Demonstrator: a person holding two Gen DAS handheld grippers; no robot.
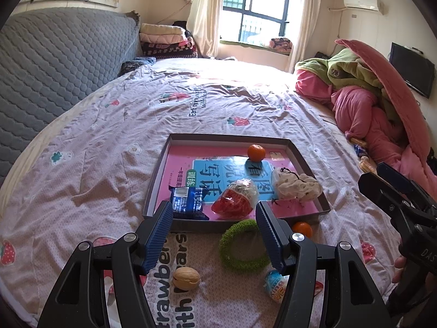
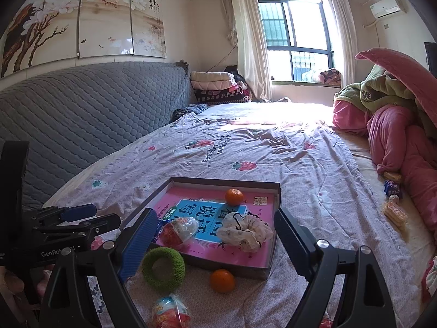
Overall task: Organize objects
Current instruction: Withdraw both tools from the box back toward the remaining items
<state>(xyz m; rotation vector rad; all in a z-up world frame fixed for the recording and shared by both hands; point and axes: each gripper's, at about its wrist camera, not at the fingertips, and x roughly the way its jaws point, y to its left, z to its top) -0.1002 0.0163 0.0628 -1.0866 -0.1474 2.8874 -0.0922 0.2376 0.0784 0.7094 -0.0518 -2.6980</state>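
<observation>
A shallow grey tray [image 1: 229, 137] [image 2: 276, 218] lined with a pink book lies on the bed. In it are an orange [image 1: 256, 152] [image 2: 234, 196], a white scrunchie [image 1: 296, 187] [image 2: 245, 232], a red wrapped snack [image 1: 236, 201] [image 2: 179, 231] and a blue packet [image 1: 187, 202]. On the sheet in front of the tray lie a green ring [image 1: 240, 246] [image 2: 163, 269], a second orange [image 1: 301, 229] [image 2: 222, 280], a walnut [image 1: 186, 274] and a small sweet packet [image 1: 274, 287] [image 2: 170, 311]. My left gripper [image 1: 213, 210] [image 2: 79, 216] hovers open above the tray's near edge, empty. My right gripper [image 2: 215, 216] [image 1: 396, 191] is open and empty too.
A heap of pink and green bedding [image 1: 368, 104] fills the right side, with loose snacks [image 2: 393, 210] at its foot. A grey quilted headboard [image 1: 54, 68] runs along the left. Folded blankets [image 1: 166, 41] are stacked by the window. A hand [image 1: 400, 269] holds the right gripper.
</observation>
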